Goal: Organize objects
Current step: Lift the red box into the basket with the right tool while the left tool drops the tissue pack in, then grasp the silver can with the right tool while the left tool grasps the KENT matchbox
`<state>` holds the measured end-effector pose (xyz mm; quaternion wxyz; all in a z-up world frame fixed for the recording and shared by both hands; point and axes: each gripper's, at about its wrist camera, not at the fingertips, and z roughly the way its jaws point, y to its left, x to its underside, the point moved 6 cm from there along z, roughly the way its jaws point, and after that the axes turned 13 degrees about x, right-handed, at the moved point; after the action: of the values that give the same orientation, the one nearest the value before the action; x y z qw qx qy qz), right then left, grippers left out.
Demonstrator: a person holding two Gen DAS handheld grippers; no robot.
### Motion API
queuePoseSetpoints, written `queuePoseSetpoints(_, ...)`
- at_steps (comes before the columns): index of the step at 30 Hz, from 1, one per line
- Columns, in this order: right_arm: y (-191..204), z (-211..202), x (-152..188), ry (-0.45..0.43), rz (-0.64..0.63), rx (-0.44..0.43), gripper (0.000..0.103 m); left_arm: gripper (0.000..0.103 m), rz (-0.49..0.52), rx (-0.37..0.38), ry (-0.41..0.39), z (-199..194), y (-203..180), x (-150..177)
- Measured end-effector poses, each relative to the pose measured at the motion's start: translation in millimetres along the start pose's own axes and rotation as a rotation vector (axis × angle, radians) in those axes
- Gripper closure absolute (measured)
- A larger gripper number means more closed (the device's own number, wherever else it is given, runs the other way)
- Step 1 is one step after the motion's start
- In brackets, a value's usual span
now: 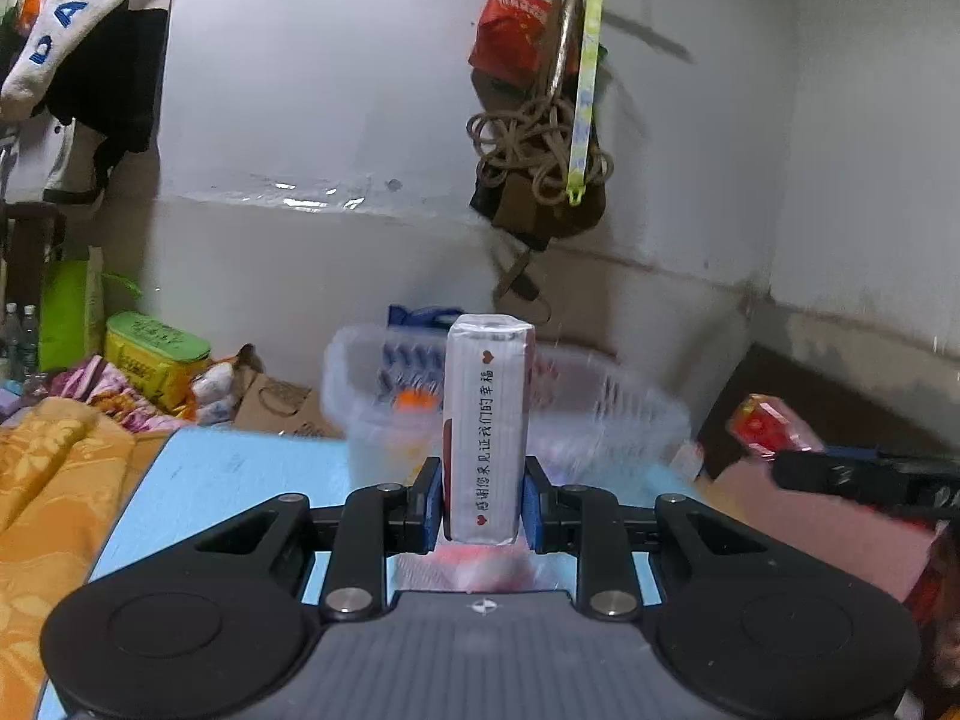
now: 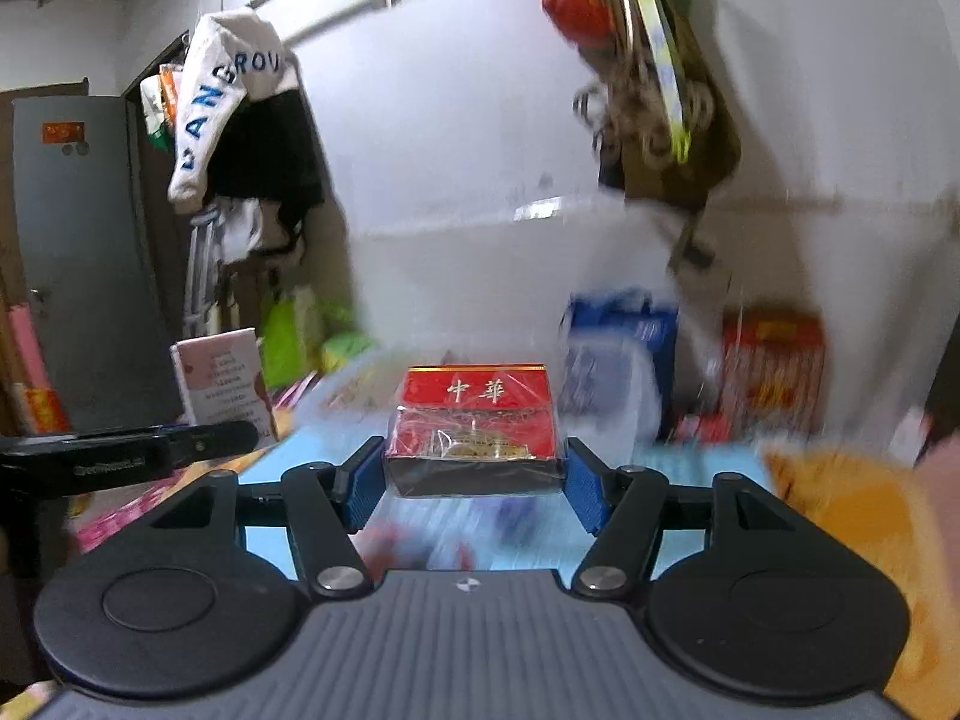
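The light blue table stretches out under both my tools, with an orange floral cloth bunched along its left edge. At the far side of the table sits the clear plastic basket, blurred, its rim just behind what I'm carrying; something orange shows inside it, too smeared to name.

My left gripper is held level, raised off the table and pointing toward the far wall, its blue pads clamped on the lower part of a tall white box that stands upright between them, a line of red print running up its narrow face. In the right wrist view that same white box shows at the left, well apart from my other load, with the dark body of the left tool below it.

My right gripper is also level and lifted, aimed the same way, fingers squeezing a red cigarette pack from both sides; the pack lies flat with its gold-lettered top turned toward the camera, wrapped in shiny film. From the left wrist view it appears at the right edge as a red blur ahead of the black tool.
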<state>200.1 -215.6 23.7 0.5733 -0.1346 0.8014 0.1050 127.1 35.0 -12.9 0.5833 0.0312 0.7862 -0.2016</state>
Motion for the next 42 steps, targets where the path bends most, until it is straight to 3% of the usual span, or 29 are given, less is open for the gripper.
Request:
queuePoseSetpoints(6, 8.4, 84.0, -35.9, 0.026, -0.047, 0.053, 0.038, 0.073, -0.076, 0.035, 0.023, 63.3, 5.9, -61.3)
queuePoseSetpoints(11, 12.4, 124.5, -32.5, 0.073, -0.073, 0.045, 0.037, 0.072, -0.123, -0.031, 0.101, 111.9, 26.4, -55.4)
queuePoseSetpoints(12, 14.3, 127.8, -32.0, 0.066, -0.074, 0.036, 0.031, 0.072, -0.130, -0.036, 0.104, 117.4, 27.9, -51.9)
queuePoseSetpoints(16, 10.2, 115.4, -29.2, 0.034, -0.041, 0.108, 0.002, 0.039, -0.116, -0.016, 0.115, 127.2, 30.4, -45.8)
queuePoseSetpoints(18, 2.8, 94.7, -28.5, -0.010, -0.008, 0.107, 0.000, 0.027, -0.132, -0.026, 0.083, 115.9, 33.4, -43.3)
queuePoseSetpoints(21, -8.6, 55.5, -12.3, -0.028, 0.087, 0.068, 0.000, 0.026, -0.104, -0.018, 0.045, 84.3, 28.7, -34.8)
queuePoseSetpoints(23, -7.2, 46.9, 13.1, 0.045, 0.138, 0.003, 0.000, 0.018, -0.086, -0.014, 0.051, 63.4, 26.3, -17.0)
queuePoseSetpoints(24, -3.9, 48.0, 29.9, 0.124, 0.138, -0.018, 0.000, 0.016, -0.080, -0.020, 0.062, 57.9, 26.0, -6.7)
queuePoseSetpoints(26, 5.0, 53.7, 65.3, 0.259, 0.129, -0.058, 0.009, 0.016, -0.066, -0.046, 0.126, 54.8, 28.7, 22.8)
queuePoseSetpoints(28, 16.4, 62.0, 89.1, 0.335, 0.060, -0.065, 0.029, 0.017, -0.032, -0.064, 0.205, 59.6, 32.8, 48.8)
queuePoseSetpoints(30, 23.4, 68.9, 99.0, 0.362, 0.009, -0.045, 0.039, 0.020, -0.049, -0.089, 0.242, 62.2, 41.7, 61.0)
queuePoseSetpoints(34, 31.1, 79.5, 99.6, 0.358, 0.029, -0.038, 0.040, 0.020, -0.122, -0.104, 0.223, 55.8, 60.7, 59.6)
queuePoseSetpoints(38, 41.4, 92.0, 96.3, 0.357, 0.055, -0.051, 0.040, 0.022, -0.130, -0.125, 0.259, 60.5, 67.3, 68.4)
queuePoseSetpoints(42, 49.8, 106.7, 99.1, 0.366, 0.021, 0.000, 0.040, 0.023, -0.136, -0.123, 0.275, 67.9, 67.1, 74.3)
